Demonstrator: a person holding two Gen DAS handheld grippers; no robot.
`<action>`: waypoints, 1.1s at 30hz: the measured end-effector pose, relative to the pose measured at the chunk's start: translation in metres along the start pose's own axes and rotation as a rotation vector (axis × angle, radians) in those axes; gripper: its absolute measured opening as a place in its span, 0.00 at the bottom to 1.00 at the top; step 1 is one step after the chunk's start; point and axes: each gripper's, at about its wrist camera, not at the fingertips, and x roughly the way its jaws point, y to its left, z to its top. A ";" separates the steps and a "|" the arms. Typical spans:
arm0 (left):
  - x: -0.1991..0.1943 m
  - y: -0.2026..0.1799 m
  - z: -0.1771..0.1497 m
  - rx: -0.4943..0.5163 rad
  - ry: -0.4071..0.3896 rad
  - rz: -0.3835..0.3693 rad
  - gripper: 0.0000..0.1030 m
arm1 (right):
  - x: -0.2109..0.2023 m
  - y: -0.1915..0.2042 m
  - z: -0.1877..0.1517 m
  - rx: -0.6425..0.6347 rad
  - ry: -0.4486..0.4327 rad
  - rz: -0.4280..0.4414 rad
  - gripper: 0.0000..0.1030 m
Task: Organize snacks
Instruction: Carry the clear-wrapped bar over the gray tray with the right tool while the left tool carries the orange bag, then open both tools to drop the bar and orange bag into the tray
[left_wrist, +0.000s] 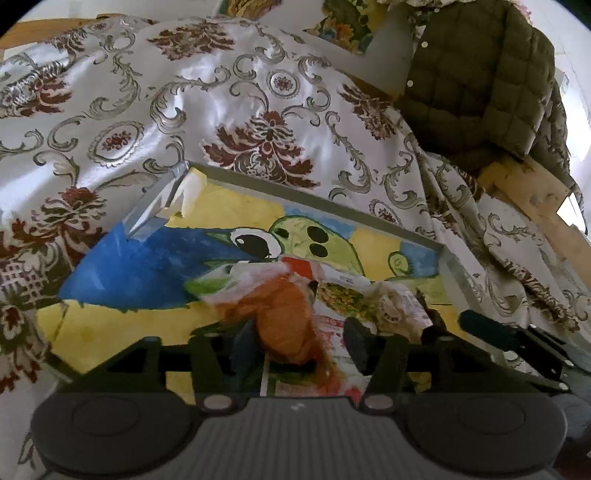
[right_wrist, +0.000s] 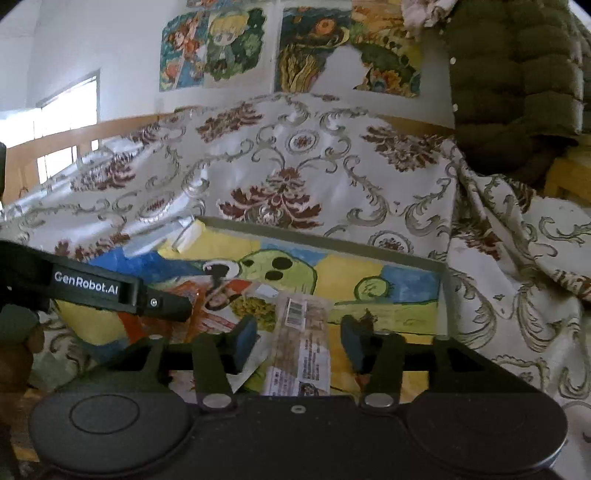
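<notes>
I take the painted tray (left_wrist: 448, 258) as landmark. My left gripper (left_wrist: 301, 341) hangs over its near half, jaws spread wide around an orange snack bag (left_wrist: 284, 325); whether the pads touch it I cannot tell. My right gripper (right_wrist: 299, 341) is also wide, straddling a barcoded snack packet (right_wrist: 301, 343) lying inside the tray, right of the orange bag.

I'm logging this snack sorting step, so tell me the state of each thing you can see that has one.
Left claw: open, astride the orange snack bag.
Orange snack bag: crumpled, lying in the tray.
Right claw: open, over the clear snack pack.
Clear snack pack: flat in the tray, barcode up.
Tray: resting on the patterned cloth.
</notes>
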 end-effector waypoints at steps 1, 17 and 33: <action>-0.005 -0.001 0.000 0.003 -0.008 -0.002 0.63 | -0.005 0.000 0.001 0.004 -0.009 -0.003 0.60; -0.137 -0.030 -0.002 0.045 -0.238 0.066 1.00 | -0.135 0.010 0.037 0.077 -0.210 -0.097 0.99; -0.269 -0.050 -0.077 0.120 -0.376 0.154 1.00 | -0.266 0.063 0.003 0.135 -0.280 -0.121 0.99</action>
